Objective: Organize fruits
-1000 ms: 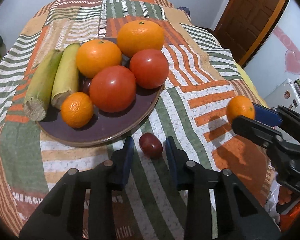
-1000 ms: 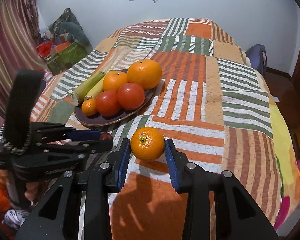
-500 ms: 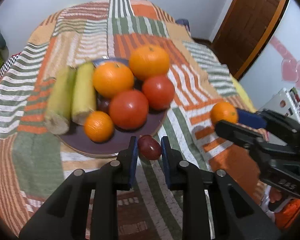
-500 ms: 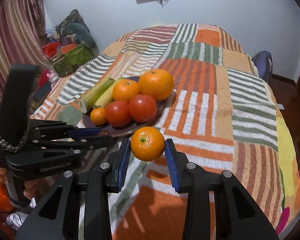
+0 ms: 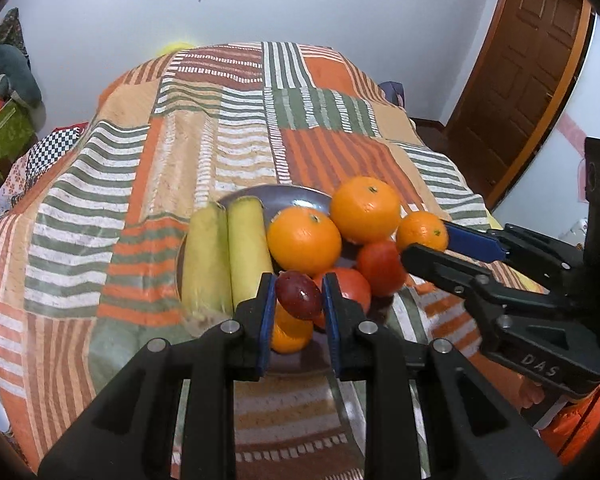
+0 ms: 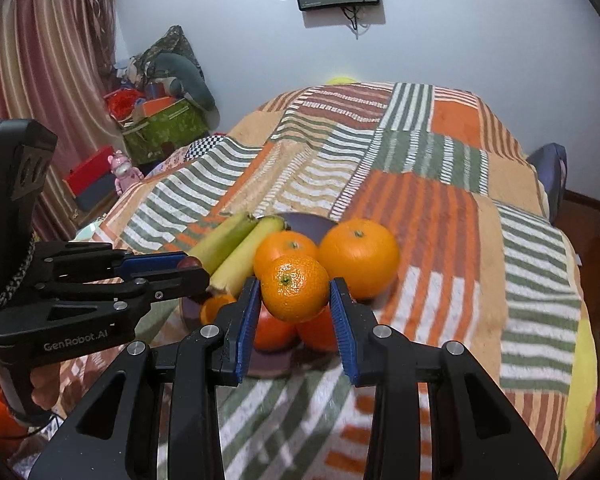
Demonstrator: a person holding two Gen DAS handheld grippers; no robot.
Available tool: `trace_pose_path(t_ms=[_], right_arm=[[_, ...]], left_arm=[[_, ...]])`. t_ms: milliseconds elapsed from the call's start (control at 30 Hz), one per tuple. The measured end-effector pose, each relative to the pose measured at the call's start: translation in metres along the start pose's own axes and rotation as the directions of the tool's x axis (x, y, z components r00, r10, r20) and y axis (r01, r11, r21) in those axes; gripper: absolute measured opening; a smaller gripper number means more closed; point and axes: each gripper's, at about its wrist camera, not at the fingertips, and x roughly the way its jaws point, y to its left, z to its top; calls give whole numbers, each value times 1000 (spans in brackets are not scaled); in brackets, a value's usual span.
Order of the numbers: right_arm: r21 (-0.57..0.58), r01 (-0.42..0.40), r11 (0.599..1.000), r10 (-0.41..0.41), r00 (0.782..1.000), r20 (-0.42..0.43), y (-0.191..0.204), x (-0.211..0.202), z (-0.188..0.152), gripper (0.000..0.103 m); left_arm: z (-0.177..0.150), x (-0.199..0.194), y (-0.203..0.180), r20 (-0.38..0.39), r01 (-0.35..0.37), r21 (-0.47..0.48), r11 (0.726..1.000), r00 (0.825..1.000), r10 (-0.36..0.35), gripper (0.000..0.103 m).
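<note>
Striped bedspread (image 5: 148, 184), left gripper (image 5: 298, 300) clamping plum (image 5: 299, 295), right gripper (image 6: 294, 306) clamping tangerine (image 6: 295, 288)

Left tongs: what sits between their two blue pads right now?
In the left wrist view, a small dark red fruit is pinched between the pads of the left tongs, lifted above the plate of fruit.

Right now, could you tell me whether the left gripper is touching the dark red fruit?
Touching. In the left wrist view the left gripper has both blue jaws pressed against the sides of the dark red fruit, with no gap either side.
</note>
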Motion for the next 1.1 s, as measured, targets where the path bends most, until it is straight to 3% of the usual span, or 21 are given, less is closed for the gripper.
trace_pose_path(t_ms=[300, 733, 900, 1100], right_arm=[[-34, 14, 999, -17, 998, -65, 4, 34, 0, 32], [-23, 15, 1000, -17, 997, -76, 1, 38, 3, 35], [-16, 19, 1000, -20, 999, -43, 3, 20, 8, 35], [-27, 45, 999, -43, 996, 77, 12, -36, 24, 37]], left_arm=[[4, 29, 5, -28, 6, 17, 1000, 1000, -6, 23], [4, 43, 16, -64, 35, -23, 999, 997, -36, 23], [8, 21, 17, -17, 17, -37, 999, 1000, -18, 23], [16, -41, 9, 115, -10, -33, 999, 993, 14, 23]])
